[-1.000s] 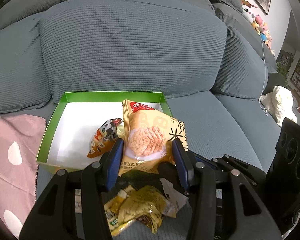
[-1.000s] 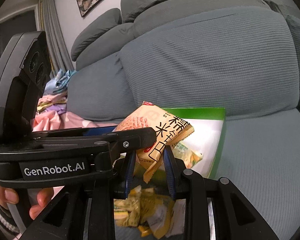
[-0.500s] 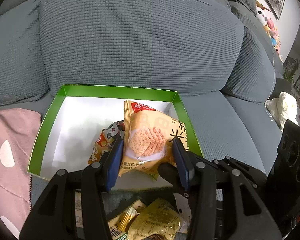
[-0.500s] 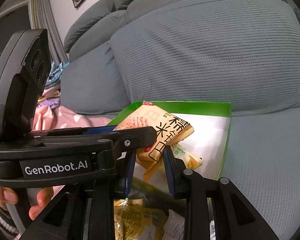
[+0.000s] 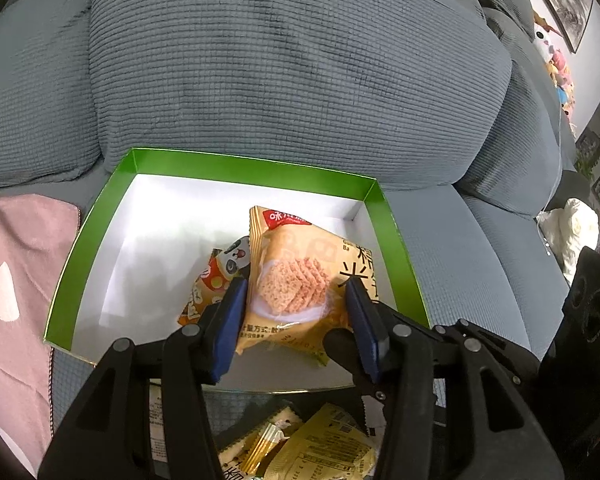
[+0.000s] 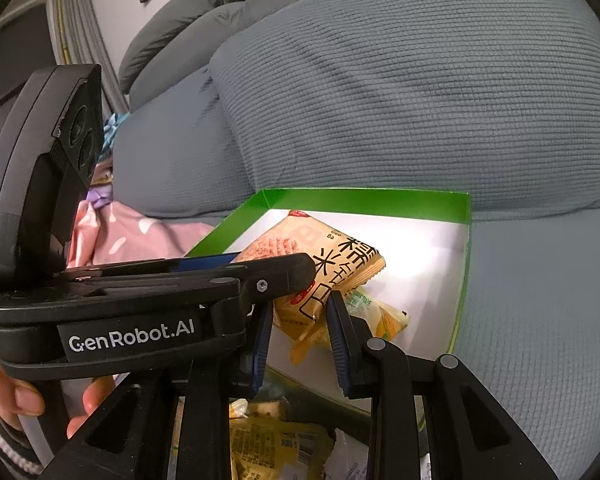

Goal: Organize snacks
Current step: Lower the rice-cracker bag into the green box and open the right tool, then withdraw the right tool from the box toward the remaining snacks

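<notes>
My left gripper [image 5: 296, 292] is shut on an orange rice-cracker packet [image 5: 296, 280] and holds it over the green-walled, white-floored box [image 5: 228, 166] on the sofa seat. An orange panda-print packet [image 5: 216, 276] lies in the box just left of it. In the right wrist view the cracker packet [image 6: 332, 264] shows held by the left gripper's body, above a green-and-yellow packet [image 6: 376, 312] in the box [image 6: 364, 198]. My right gripper [image 6: 298, 312] is open and empty, just behind the packet. Several yellow packets [image 5: 312, 448] lie near me, outside the box.
Grey sofa back cushions [image 5: 284, 64] rise right behind the box. A pink spotted cloth [image 5: 16, 280] lies to the box's left. The sofa seat [image 6: 540, 300] stretches to the right. A person's hand [image 6: 16, 396] holds the left gripper's handle.
My left gripper has carried the cracker packet forward from above the loose packets to over the box floor. My right gripper has followed alongside, still open.
</notes>
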